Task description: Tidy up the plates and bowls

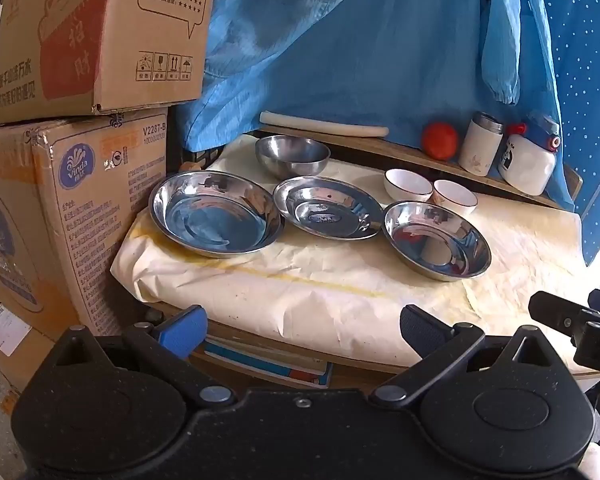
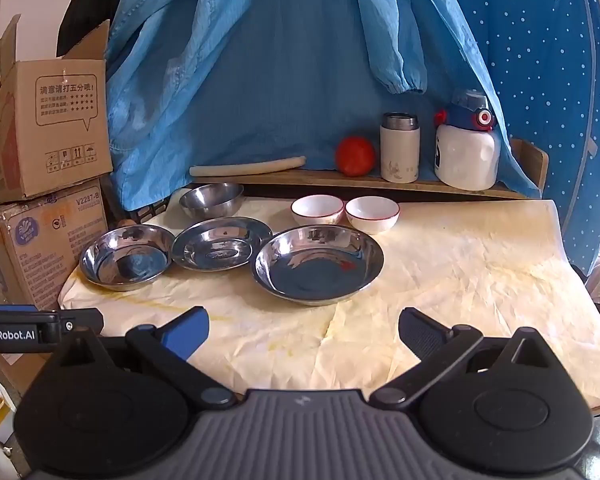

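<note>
Paper-covered table, blue cloth behind

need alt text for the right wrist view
Open tongs hover over a cream-covered table holding three steel plates, a steel bowl and two white bowls. A tomato and two bottles sit behind.

"Vinda" on lower carton; "GenRobot.AI" on left gripper.
</note>
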